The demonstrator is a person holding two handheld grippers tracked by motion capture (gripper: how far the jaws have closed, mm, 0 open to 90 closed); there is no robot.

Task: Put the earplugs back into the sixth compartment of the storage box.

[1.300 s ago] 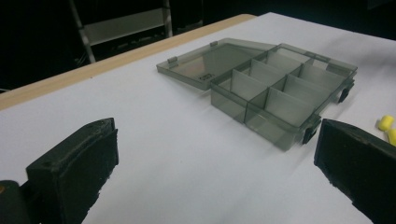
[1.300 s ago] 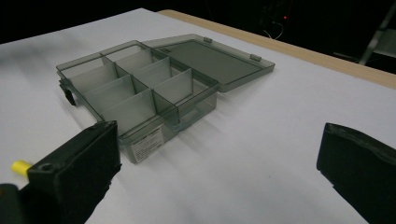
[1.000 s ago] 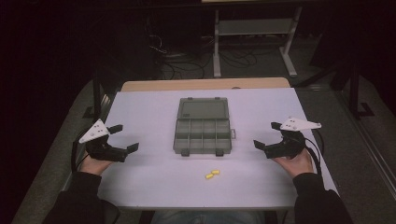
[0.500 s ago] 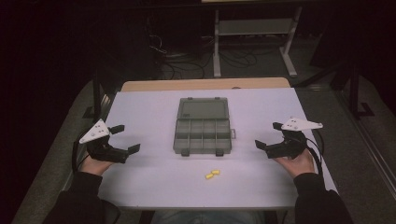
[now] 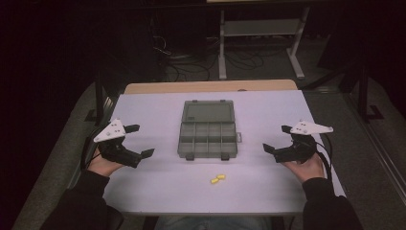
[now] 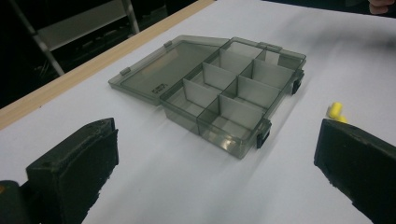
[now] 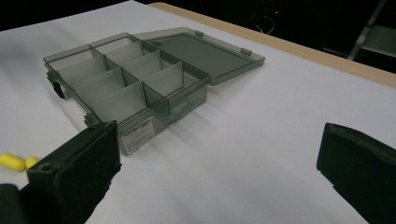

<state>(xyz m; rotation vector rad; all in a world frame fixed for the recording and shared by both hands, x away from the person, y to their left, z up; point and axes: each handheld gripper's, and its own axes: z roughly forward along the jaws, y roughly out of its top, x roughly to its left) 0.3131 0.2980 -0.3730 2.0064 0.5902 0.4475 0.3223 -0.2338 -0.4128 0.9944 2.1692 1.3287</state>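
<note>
A smoky grey compartment box [image 5: 208, 140] lies at the table's middle, its lid [image 5: 207, 112] folded flat on the far side and the several compartments bare. Two small yellow pieces [image 5: 218, 179] lie side by side in front of it. My left gripper [image 5: 142, 140] is held open left of the box, nothing between its jaws. My right gripper [image 5: 275, 138] is open to the right, also holding nothing. The left gripper view has the box [image 6: 233, 93] ahead and the yellow pieces [image 6: 335, 111] by one jaw. In the right gripper view the box [image 7: 126, 79] and yellow pieces [image 7: 13, 162] sit to the left.
The white tabletop [image 5: 158, 110] has a wooden strip [image 5: 210, 86] along its far edge. Behind it on the dark floor stand a metal rack [image 5: 258, 28] and loose cables [image 5: 191, 62]. Bare surface lies between each gripper and the box.
My left gripper has shifted a little toward the box. The right gripper has barely moved, and both stay open.
</note>
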